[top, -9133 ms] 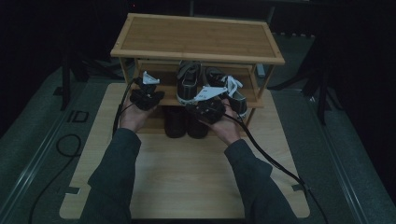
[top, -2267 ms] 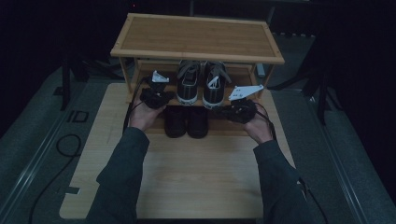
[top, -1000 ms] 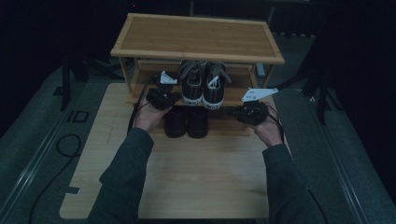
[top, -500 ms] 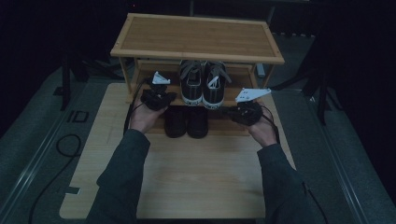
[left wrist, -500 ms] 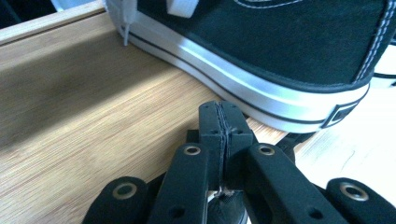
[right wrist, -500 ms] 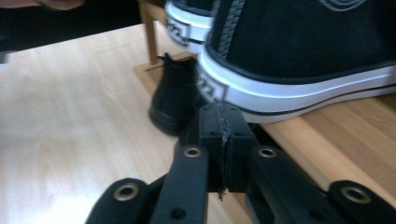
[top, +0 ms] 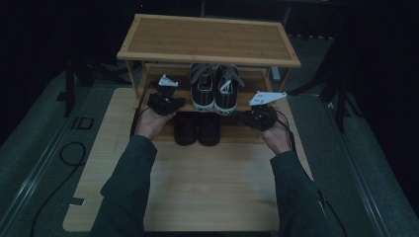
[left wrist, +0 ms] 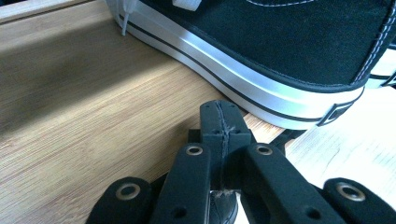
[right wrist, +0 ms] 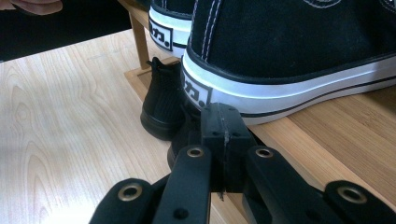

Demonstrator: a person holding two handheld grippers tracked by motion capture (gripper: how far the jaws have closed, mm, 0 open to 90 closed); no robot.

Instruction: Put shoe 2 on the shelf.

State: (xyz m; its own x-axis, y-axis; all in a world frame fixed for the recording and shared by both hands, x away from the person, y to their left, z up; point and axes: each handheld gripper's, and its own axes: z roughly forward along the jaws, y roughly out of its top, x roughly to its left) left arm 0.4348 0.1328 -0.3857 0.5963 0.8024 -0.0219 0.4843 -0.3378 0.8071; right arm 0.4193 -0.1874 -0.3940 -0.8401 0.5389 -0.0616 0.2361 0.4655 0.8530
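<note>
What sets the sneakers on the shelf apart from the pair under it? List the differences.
The black-and-white sneakers have white rubber soles with a black stripe and white laces; the all-black shoes show no white. The sneakers sit on the rack's middle shelf, the all-black shoes lower, below it. Both are side-by-side pairs, heels toward the person.

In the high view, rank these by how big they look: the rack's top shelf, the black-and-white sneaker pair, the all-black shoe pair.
1. Top shelf, by far the largest.
2. Black-and-white sneaker pair.
3. All-black shoe pair, which looks smaller, though it is dark and partly under the shelf, so that is unsure.
</note>
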